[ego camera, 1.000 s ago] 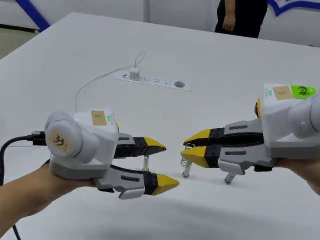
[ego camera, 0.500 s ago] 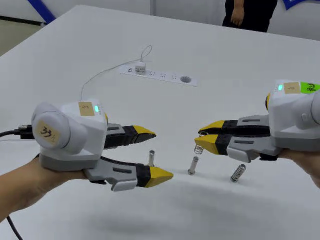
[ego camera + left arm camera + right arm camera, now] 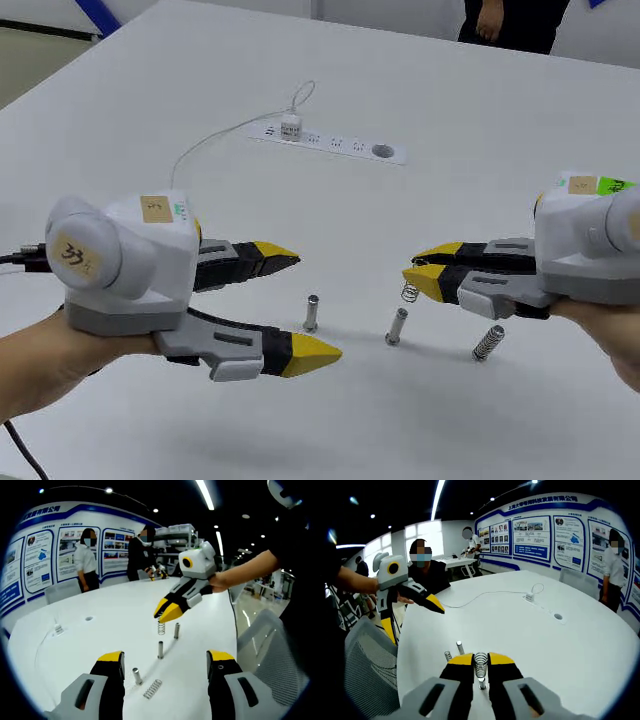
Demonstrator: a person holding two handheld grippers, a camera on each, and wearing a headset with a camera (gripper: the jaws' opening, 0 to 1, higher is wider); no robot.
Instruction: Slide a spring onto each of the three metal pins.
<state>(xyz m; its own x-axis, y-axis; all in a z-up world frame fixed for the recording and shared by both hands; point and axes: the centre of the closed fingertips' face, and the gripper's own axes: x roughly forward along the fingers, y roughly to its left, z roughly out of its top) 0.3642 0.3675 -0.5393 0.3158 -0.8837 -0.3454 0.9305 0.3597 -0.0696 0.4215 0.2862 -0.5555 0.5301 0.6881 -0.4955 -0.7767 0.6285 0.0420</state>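
My right gripper (image 3: 412,272) is shut on a small steel spring (image 3: 409,292), which hangs just above the middle pin (image 3: 397,325). In the right gripper view the spring (image 3: 480,664) stands between the jaws of the right gripper (image 3: 480,661), over that pin (image 3: 481,682). A bare pin (image 3: 311,312) stands to the left. At the right, a tilted spring (image 3: 489,342) seems to sit around the third pin. My left gripper (image 3: 305,305) is open, its jaws wide, level with the left pin (image 3: 136,676). A loose spring (image 3: 152,689) lies beside that pin.
A white power strip (image 3: 330,142) with a plugged cable lies farther back on the white table (image 3: 480,180). A person stands at the far edge. In the gripper views, people stand near wall posters, and a mesh chair sits by the table.
The right gripper has lifted the spring off the table and carried it slightly right, over the middle pin. The left gripper has drawn back from the left pin. The head camera has shifted.
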